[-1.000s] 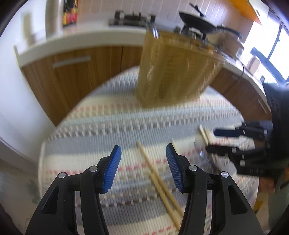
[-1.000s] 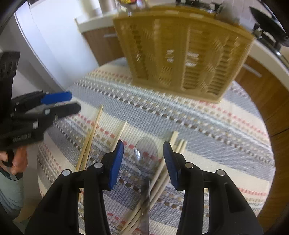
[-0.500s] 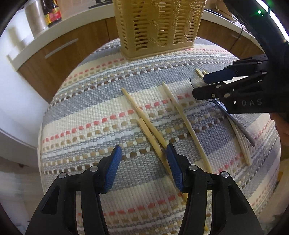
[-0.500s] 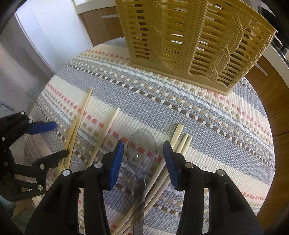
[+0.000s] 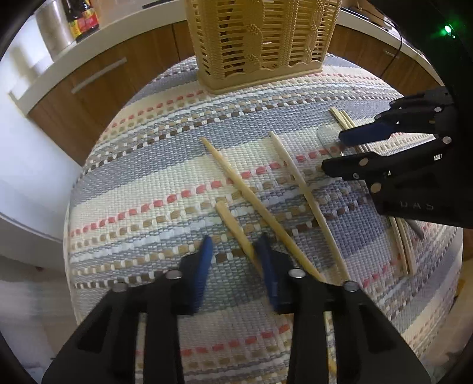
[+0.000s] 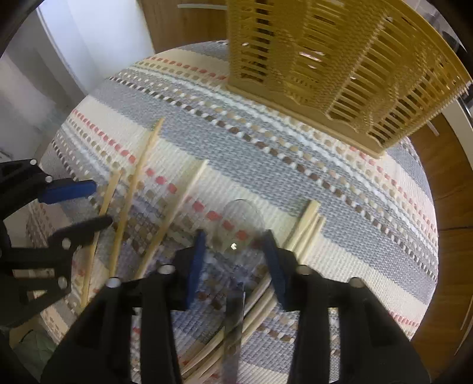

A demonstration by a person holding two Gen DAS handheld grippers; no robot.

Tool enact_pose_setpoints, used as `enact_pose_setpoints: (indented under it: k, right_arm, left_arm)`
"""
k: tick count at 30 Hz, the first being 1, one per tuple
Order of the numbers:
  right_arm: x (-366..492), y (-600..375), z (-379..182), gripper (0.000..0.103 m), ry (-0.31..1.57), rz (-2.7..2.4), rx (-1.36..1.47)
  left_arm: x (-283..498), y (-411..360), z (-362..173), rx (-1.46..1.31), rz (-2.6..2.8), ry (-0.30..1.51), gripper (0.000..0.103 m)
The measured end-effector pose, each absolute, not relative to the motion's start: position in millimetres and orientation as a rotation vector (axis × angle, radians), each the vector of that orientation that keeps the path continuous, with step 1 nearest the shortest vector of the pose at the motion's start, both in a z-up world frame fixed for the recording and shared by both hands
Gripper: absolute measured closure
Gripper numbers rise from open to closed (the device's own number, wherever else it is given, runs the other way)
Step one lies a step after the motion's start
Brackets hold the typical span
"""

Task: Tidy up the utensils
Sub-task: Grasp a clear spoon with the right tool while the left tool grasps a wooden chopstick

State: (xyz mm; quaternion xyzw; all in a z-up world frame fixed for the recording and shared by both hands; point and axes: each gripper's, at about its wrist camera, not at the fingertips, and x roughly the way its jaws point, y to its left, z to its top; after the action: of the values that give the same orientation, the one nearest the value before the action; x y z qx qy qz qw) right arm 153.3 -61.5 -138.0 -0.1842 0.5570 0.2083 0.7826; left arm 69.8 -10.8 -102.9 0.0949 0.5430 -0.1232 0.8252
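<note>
Now both tools closing: chopstick [image 5: 236,227], spoon [image 6: 239,233]

A slatted basket [image 5: 260,44] stands on the far part of the striped mat [image 5: 147,183], with a cabinet [image 5: 97,79] and counter [image 5: 97,38] behind it. On the near part of the mat lie three loose chopsticks [image 5: 257,206], side by side and angled. To their right lies a clear spoon [image 6: 236,233], and just right of it a bundle of chopsticks [image 6: 307,224], touching one another. Bottles [image 5: 81,17] stand on the counter at far left.
</note>
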Motion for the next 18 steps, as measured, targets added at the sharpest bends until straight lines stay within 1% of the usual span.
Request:
enact_pose_setpoints:
  k: [1, 2, 6, 13, 16, 18]
  right_arm:
    - [152.8, -59.3, -137.9, 0.073, 1.202, 0.446, -0.407]
    - [151.7, -56.8, -137.6, 0.073, 1.198, 0.442, -0.422]
    - [147.6, -52.5, -137.8, 0.073, 1.193, 0.438, -0.42]
    - [142.4, -68.8, -124.4, 0.073, 1.177, 0.44, -0.359]
    - [143.9, -75.0, -121.3, 0.073, 1.179, 0.442, -0.335]
    - [143.4, -82.5, -121.3, 0.073, 1.189, 0.451, -0.316]
  left_arm:
    - [69.1, -10.0, -102.6, 0.204, -0.259, 1.154, 0.095]
    - [68.7, -8.1, -102.2, 0.208, -0.252, 1.155, 0.097]
    - [70.8, 5.6, -101.0, 0.169, -0.26, 1.154, 0.099]
    - [71.1, 37.3, -98.9, 0.11, -0.268, 1.182, 0.099]
    - [73.5, 36.4, -98.3, 0.136, -0.295, 1.202, 0.096]
    - [76.8, 34.3, -98.8, 0.137, -0.334, 1.223, 0.082]
